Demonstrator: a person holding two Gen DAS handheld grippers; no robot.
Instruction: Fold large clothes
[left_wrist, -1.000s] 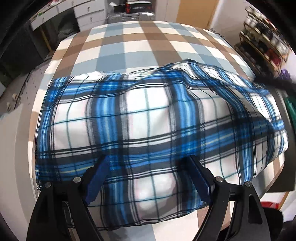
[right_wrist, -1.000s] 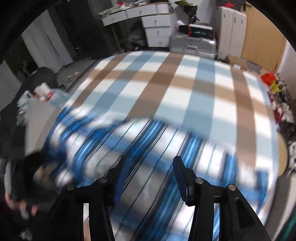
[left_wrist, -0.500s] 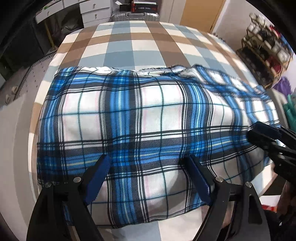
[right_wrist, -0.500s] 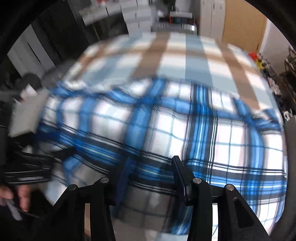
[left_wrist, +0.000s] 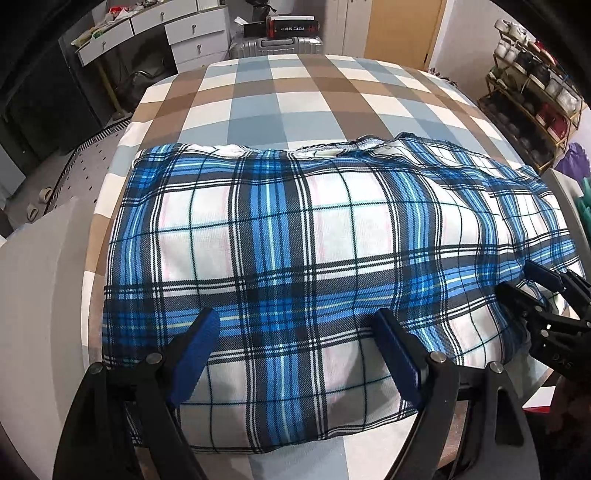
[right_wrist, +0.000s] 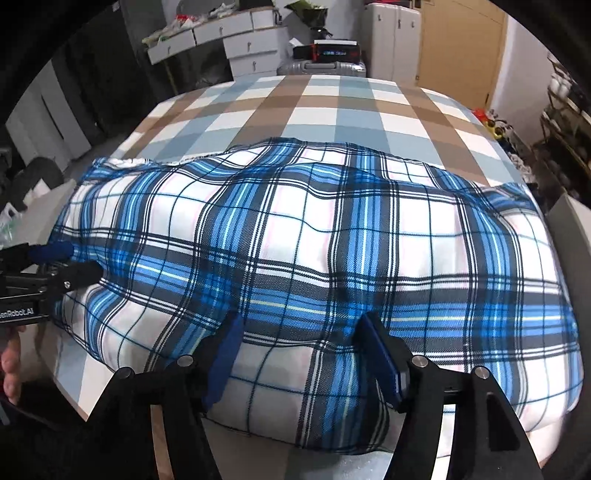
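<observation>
Looking down from the left wrist camera, a blue-and-white plaid garment (left_wrist: 314, 251) lies spread across a table covered by a brown, grey and white checked cloth (left_wrist: 280, 96), its near edge reaching the table's front. The left gripper (left_wrist: 299, 354) hangs over that near edge with its blue-padded jaws wide apart; fabric lies below and between them, but whether the pads touch it cannot be told. At the right edge, the right gripper (left_wrist: 532, 291) sits at the garment's side. To fold cleanly, both grippers would probably do best to pinch the near hem at matching points and lift together, keeping the cloth taut.

From the right wrist camera, the same garment (right_wrist: 332, 240) fills the middle, rumpled along its far edge. The right gripper (right_wrist: 303, 354) is opening its jaws just above the near edge, nothing pinched between the pads. The left gripper (right_wrist: 64, 262) shows at far left against the garment's side, with a hand (right_wrist: 11, 362) beneath it.
</observation>
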